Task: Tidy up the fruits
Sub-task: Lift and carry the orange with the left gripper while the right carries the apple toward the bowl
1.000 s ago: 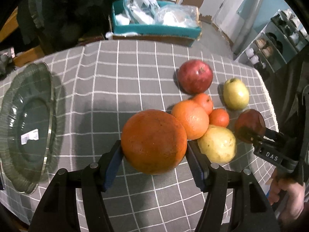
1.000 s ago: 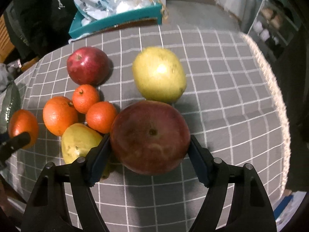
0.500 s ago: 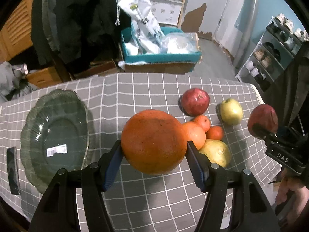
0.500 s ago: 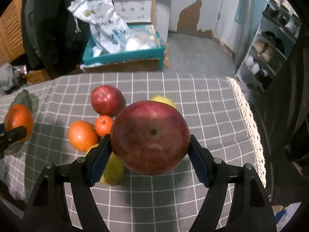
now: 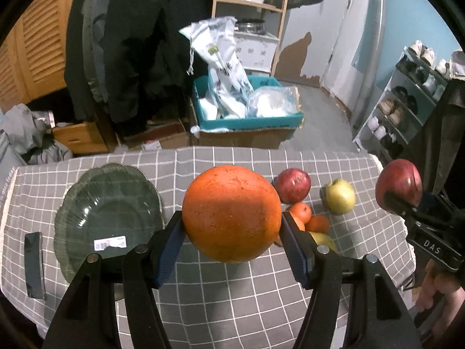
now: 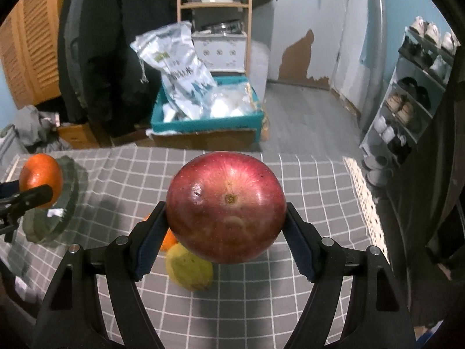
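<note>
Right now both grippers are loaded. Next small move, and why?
Probably carry the left gripper and its orange left over the green plate. The plate holds no fruit, the orange is clamped clear of the cloth, and the right gripper with its apple sits farther away.

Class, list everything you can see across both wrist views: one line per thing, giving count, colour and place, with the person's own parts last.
large orange: 1, orange, held off the table in the left gripper
red apple: 1, dark red, held in the right gripper
second red apple: 1, red, on the tablecloth
green apple: 1, yellow-green, right of it
small oranges: at least 2, orange, clustered
yellow fruit: 1, yellow, near edge
glass plate: 1, dark green, table's left
phone: 1, black, left of plate
tablecloth: 1, grey check
teal box: 1, floor beyond
left gripper: black, blue pads
right gripper: same
hand: 1, lower right
</note>
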Tool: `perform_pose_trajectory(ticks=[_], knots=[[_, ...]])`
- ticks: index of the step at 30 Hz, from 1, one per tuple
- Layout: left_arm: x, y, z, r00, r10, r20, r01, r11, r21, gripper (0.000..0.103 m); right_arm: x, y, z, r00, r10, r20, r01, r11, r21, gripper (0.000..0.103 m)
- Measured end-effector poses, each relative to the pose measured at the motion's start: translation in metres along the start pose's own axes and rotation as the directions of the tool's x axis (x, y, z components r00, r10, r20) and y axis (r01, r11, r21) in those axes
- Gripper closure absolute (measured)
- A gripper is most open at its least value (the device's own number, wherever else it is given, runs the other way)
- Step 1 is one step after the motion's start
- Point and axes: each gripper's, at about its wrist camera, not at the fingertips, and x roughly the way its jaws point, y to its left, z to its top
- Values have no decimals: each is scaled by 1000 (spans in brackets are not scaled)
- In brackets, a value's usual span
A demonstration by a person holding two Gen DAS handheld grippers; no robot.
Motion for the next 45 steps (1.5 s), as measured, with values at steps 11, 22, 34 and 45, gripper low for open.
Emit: perform_pose_trajectory(ticks=[11, 22, 34, 45], knots=[[-26, 10, 7, 998, 25, 57, -24, 1000, -2, 37, -25, 19, 16, 995, 55, 80, -54, 998, -20, 26], [-52, 31, 12, 990, 65, 126, -62, 998, -23, 37, -41, 47, 31, 985, 113, 131, -107, 993, -59, 26], [-61, 68, 10, 985, 107, 133, -97, 992, -78, 37, -34, 95, 48, 974, 189, 124, -175, 977, -119, 26], [-58, 116, 0, 982, 156, 106, -138, 978, -156, 37, -17, 149, 59, 957, 277, 79, -262, 951, -161, 26]])
